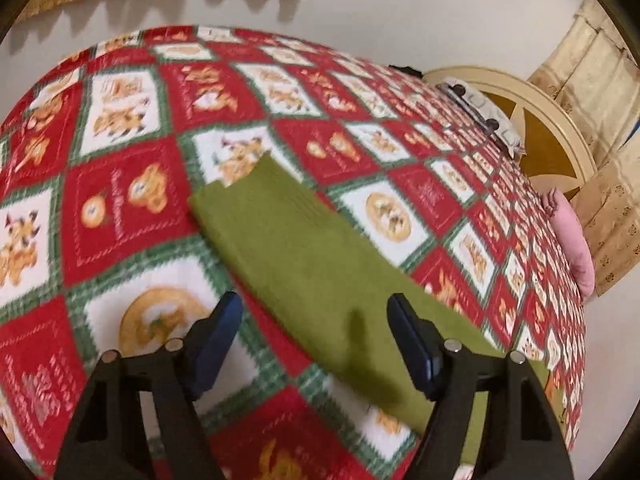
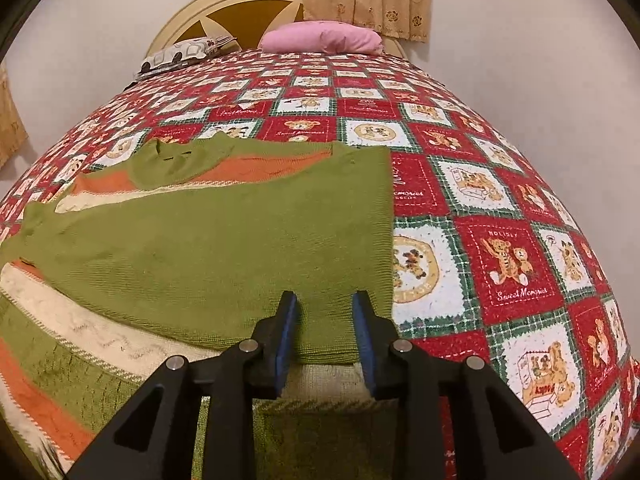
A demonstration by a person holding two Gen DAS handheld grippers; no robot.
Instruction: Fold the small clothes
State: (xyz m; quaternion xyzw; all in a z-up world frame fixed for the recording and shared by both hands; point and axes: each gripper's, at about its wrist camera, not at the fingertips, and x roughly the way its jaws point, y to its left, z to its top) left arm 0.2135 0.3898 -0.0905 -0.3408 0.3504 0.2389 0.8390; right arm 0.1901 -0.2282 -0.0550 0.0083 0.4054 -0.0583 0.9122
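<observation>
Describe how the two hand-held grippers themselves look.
Both look alike. The left hand-held gripper and the right hand-held gripper have matte black angular frames with triangular cut-outs, round silver pins at the joints, and two flat fingers faced with blue pads. No cables, markings, hands or sleeves show.

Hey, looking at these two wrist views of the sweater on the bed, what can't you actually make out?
- Left wrist view: motion blur smears the green sweater; its near end runs under the left tongs.
- Right wrist view: the sweater's left side is cut off by the frame edge, and its near hem hides behind the right tongs.
- Right wrist view: patterned fabric by the headboard, too small to identify.
</observation>
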